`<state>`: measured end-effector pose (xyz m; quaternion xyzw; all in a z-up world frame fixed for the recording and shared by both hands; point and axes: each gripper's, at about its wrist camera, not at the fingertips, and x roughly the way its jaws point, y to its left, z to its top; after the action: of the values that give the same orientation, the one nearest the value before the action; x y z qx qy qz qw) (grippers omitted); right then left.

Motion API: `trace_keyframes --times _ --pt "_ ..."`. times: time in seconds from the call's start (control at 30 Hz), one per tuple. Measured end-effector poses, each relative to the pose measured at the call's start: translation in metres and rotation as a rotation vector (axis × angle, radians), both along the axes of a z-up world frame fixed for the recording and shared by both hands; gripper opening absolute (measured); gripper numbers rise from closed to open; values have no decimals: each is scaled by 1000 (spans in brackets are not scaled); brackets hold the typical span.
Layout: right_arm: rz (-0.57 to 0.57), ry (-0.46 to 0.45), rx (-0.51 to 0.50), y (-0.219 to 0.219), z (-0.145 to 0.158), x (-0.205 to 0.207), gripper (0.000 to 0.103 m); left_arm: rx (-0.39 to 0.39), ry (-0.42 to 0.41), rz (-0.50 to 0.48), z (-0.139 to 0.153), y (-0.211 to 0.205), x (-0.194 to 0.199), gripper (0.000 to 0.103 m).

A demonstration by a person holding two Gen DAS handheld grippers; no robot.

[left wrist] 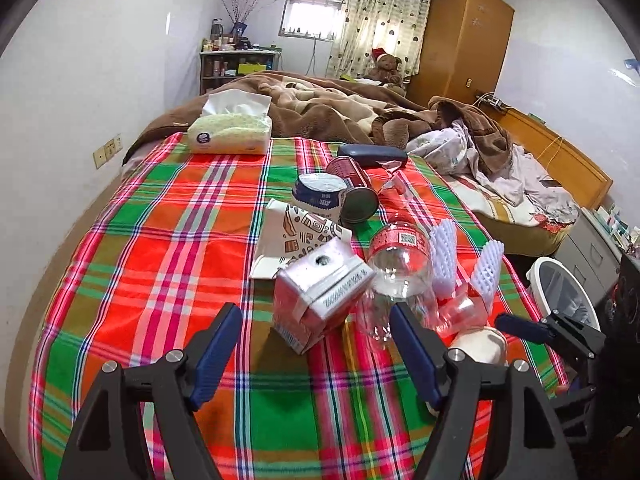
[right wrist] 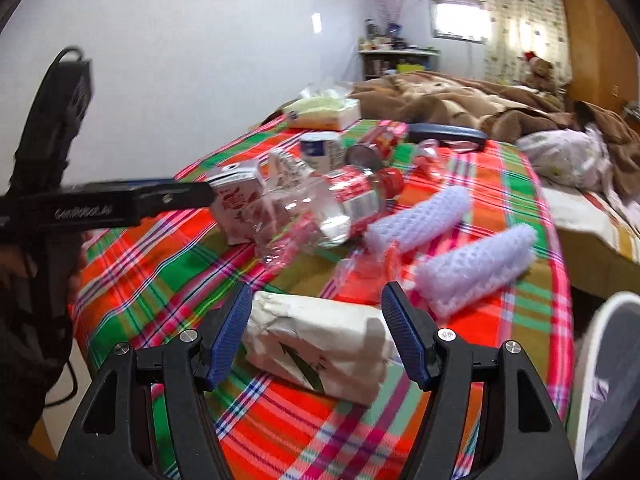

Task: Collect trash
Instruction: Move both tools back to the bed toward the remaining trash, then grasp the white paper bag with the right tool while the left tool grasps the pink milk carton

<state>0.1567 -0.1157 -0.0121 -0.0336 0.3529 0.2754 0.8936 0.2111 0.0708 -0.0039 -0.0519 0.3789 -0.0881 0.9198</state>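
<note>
The white bin [right wrist: 600, 380] beside the bed is cut off by the right wrist picture's edge. The clear bottle [left wrist: 394, 260] hides part of a crumpled wrapper [left wrist: 460, 312]. Shelf items [left wrist: 228, 44] are too small to identify.

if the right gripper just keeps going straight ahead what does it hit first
Most likely the white paper package, lying between the open fingers of the right gripper. Past it lie foam nets.

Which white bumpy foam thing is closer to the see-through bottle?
The foam sleeve lying farther up the bed; its end almost reaches the clear bottle. The other foam sleeve lies nearer the bed's edge and the bin.
</note>
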Motion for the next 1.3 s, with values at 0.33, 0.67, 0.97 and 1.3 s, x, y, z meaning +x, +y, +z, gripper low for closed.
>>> trace_keyframes --times 0.33,0.67,0.97,1.3 --pt "97 54 -55 10 -8 3 69 55 30 -16 -13 -3 26 76" --pt "45 57 -141 -14 -3 -26 69 53 36 -69 -21 -5 36 76" --pt "-181 74 -106 -46 -5 -31 69 -12 60 -106 -29 -15 35 74" --pt "-40 69 -46 -57 -6 -14 69 -26 104 -110 -39 -19 30 67"
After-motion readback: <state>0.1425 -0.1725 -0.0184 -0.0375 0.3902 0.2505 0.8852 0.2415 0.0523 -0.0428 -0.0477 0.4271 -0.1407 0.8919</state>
